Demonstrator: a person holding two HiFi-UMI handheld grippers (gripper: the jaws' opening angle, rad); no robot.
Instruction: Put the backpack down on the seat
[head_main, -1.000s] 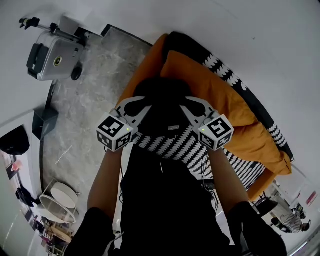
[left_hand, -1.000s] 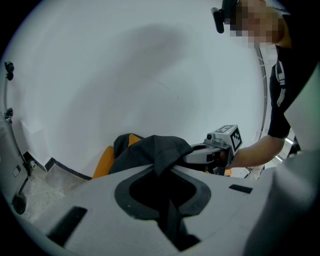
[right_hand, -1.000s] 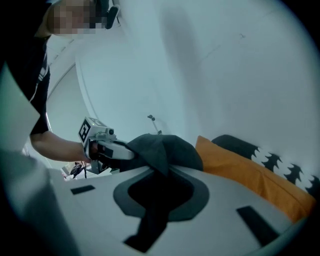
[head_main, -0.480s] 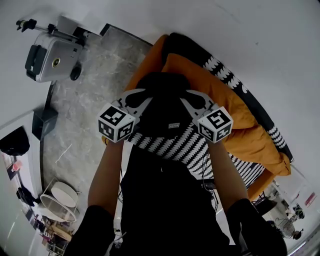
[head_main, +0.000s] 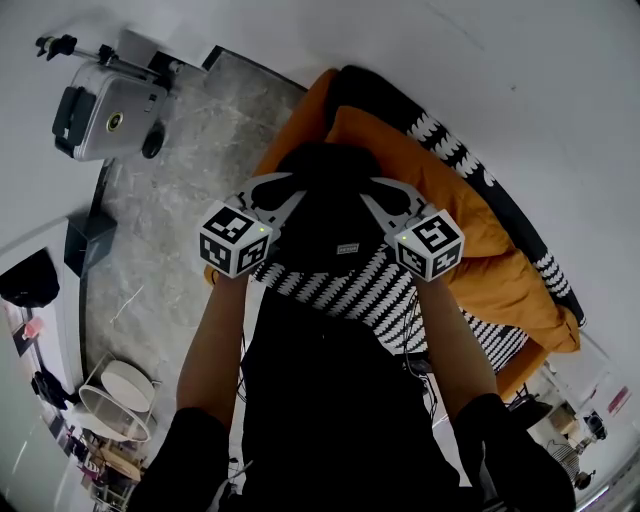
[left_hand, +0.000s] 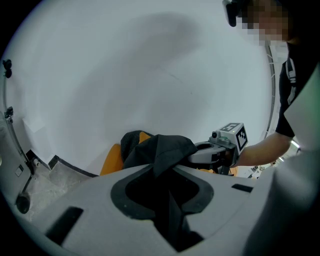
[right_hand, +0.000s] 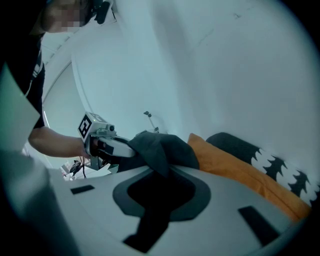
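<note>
The black backpack (head_main: 325, 215) hangs between my two grippers over the front of the orange sofa seat (head_main: 490, 255). In the head view, the left gripper (head_main: 283, 192) grips it from the left and the right gripper (head_main: 385, 197) from the right. In the left gripper view, black fabric (left_hand: 167, 147) fills the narrow gap between my left jaws, which are opening. In the right gripper view, the right gripper (right_hand: 159, 175) is shut on a fold of the backpack (right_hand: 162, 147). Whether the backpack's bottom touches the seat is hidden.
A black-and-white striped throw (head_main: 350, 290) lies on the sofa just under the backpack. A black cushion with white marks (head_main: 440, 135) lines the sofa back by the white wall. A grey wheeled case (head_main: 100, 115) stands on the marble floor (head_main: 170, 230) at far left.
Both grippers and the backpack have edged slightly forward, toward the sofa. The grips look the same.
</note>
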